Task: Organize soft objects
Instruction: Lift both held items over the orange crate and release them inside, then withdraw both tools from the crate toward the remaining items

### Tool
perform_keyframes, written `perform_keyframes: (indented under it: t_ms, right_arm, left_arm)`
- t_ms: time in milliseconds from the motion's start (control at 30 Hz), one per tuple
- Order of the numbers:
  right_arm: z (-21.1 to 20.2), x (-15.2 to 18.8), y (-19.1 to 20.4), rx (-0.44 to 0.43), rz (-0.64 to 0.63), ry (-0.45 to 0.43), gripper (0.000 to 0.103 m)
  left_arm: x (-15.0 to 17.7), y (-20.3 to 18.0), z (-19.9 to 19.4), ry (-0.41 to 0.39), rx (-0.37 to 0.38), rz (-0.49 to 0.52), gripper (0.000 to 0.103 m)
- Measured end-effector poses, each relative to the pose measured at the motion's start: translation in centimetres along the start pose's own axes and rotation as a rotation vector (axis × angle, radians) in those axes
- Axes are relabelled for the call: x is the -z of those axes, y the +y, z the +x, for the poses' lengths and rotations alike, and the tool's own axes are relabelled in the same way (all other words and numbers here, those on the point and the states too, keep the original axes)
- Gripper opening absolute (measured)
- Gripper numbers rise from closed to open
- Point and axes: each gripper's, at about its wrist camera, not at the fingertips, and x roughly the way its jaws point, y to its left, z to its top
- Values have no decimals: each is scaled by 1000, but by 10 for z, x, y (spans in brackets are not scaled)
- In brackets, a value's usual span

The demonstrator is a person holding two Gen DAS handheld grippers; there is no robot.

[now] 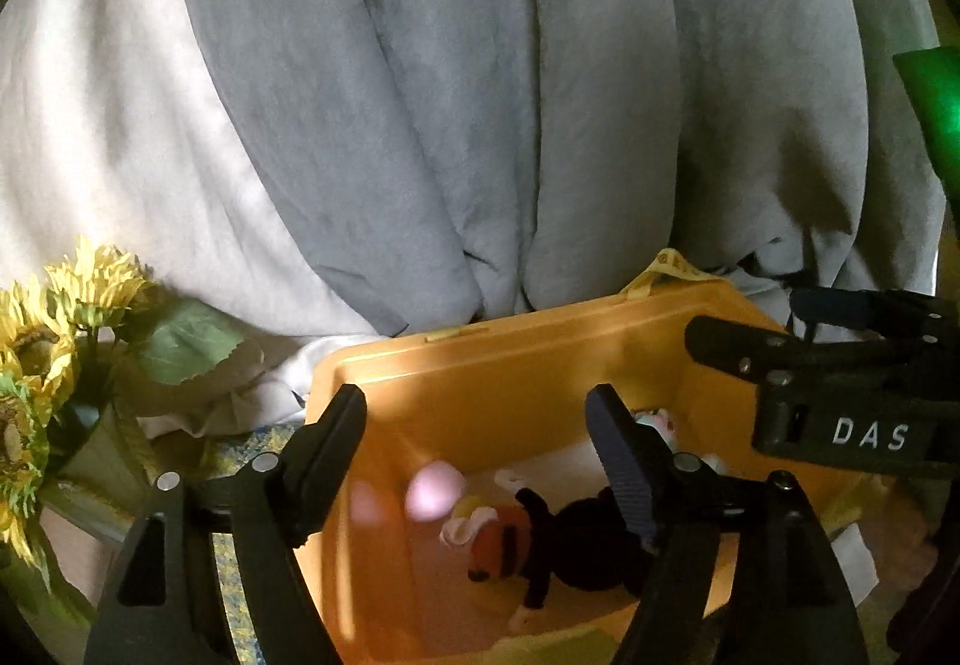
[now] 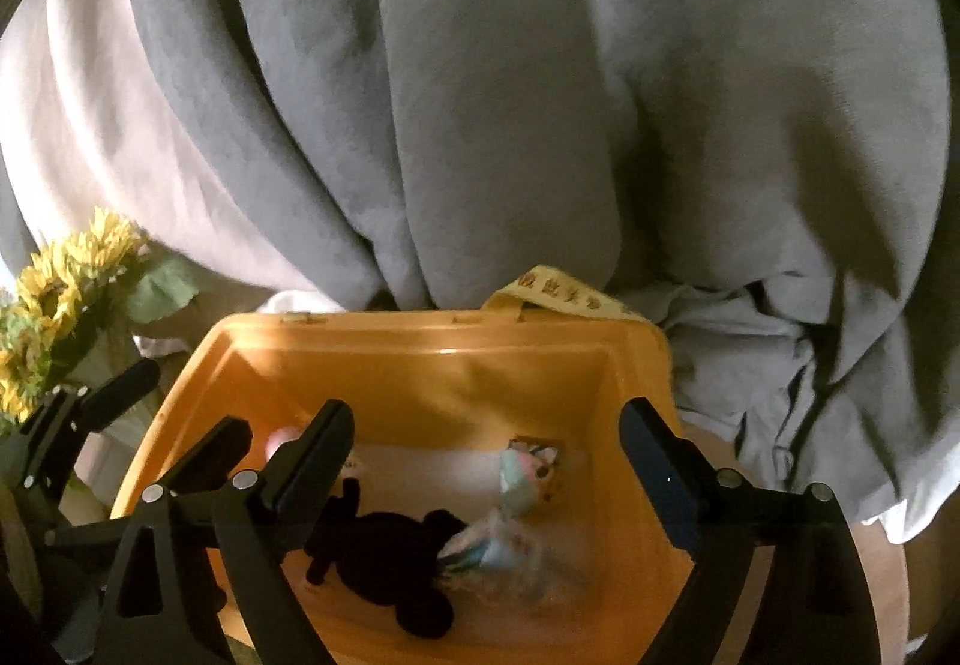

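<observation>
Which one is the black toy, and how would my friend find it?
Look below the grey curtain for the big orange tub. On its floor, towards the left, lies the black plush toy. It is the only dark toy there; its neighbours are pale pink or light blue.

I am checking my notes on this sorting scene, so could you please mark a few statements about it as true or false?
1. A black plush toy lies inside the yellow bin. True.
2. The left hand-held gripper is clamped on the pink ball. False: its jaws stand open with nothing pressed between them; the ball is in the bin.
3. Sunflowers stand left of the bin. True.
4. The bin is empty. False: it holds several soft toys.
5. The right hand-held gripper is open above the bin. True.
6. A red curtain hangs behind the bin. False: the fabric is grey.
</observation>
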Motion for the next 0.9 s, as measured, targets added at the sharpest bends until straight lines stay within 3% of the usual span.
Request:
perform_keyframes:
  t_ms: [167,500,900]
  right_arm:
    - [-32,-1,-1,30,29,-82,91]
    - [-105,6,6,75,37,-219,91]
    - [-169,34,17,135,57,-279,91]
  left_arm:
    - [-4,-3,-27,-40,6,-11,86]
    - [-5,-4,-93,-136,2,-29,91]
    - [15,-1,-150,-189,27,-7,92]
